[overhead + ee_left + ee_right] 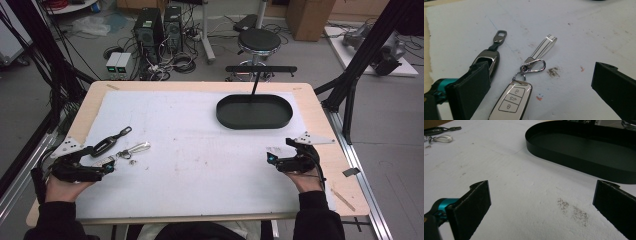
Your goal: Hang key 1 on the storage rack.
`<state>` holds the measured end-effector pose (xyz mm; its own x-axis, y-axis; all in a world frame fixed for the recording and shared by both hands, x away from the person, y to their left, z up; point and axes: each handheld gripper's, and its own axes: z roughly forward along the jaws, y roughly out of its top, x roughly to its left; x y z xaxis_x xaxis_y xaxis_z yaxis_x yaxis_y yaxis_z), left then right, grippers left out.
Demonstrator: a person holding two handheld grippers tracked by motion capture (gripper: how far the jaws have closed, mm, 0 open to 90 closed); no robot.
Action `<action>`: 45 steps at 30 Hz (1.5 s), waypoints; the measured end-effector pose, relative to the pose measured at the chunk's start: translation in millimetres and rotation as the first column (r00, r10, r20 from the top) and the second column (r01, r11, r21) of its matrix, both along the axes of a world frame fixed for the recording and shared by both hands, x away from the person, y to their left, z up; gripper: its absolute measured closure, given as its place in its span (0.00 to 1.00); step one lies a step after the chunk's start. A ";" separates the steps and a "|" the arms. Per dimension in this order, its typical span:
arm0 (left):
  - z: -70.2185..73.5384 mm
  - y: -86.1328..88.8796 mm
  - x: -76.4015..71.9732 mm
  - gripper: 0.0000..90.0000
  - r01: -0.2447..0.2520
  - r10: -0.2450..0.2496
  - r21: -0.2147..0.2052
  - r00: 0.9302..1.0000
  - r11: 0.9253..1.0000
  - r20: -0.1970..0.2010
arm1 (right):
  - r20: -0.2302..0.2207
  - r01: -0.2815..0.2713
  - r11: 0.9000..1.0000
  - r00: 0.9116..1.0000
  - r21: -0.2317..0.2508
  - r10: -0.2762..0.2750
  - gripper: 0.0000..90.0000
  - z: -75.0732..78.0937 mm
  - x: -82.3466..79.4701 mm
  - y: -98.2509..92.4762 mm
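Note:
A white key fob (pixel 510 102) with three buttons lies on the white table cover, joined by a ring and snap hook (pixel 533 66) to a silver strap (pixel 544 47). Beside it lies a black key fob (pixel 486 58) with a small metal clasp (pixel 499 36). My left gripper (pixel 541 82) is open wide, low over the white fob, whose near end lies between the jaws untouched. The left jaw covers part of the black fob. From above, the left gripper (pixel 111 165) sits just short of the strap (pixel 139 148) and black fob (pixel 105 145). My right gripper (pixel 542 195) is open over bare cover, at the table's right (pixel 270 161).
A black oval tray (pixel 226 119) sits empty at the back right of the table, its wall (pixel 564 160) a short way ahead of the right gripper. Dark smudges (pixel 574 211) mark the cover. A stool (pixel 258 41) and computer cases (pixel 149 27) stand beyond the table.

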<state>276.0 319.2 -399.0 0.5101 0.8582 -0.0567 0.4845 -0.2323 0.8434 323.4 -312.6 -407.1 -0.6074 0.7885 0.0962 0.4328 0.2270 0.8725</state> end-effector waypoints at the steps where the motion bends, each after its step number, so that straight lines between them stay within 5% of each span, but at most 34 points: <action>1: 0.0 0.0 0.0 0.03 0.000 0.000 0.000 1.000 1.000 0.000 | 0.001 0.001 1.000 1.000 -0.002 -0.001 0.01 0.1 0.3 0.4; 26: -8.5 -1.5 0.1 0.03 -0.009 0.009 0.001 1.000 1.000 -0.016 | -0.004 -0.013 0.999 1.000 -0.037 0.012 0.01 -4.1 5.7 11.0; 39: -14.4 -20.0 18.7 0.03 0.060 -0.052 0.100 0.996 0.993 -0.072 | -0.015 -0.001 0.999 1.000 -0.041 0.000 0.01 -7.1 9.0 12.7; 45: -13.2 -31.2 31.1 0.03 0.112 -0.097 0.152 0.990 0.982 -0.100 | -0.017 0.004 0.999 1.000 -0.047 -0.005 0.01 -7.8 8.4 14.4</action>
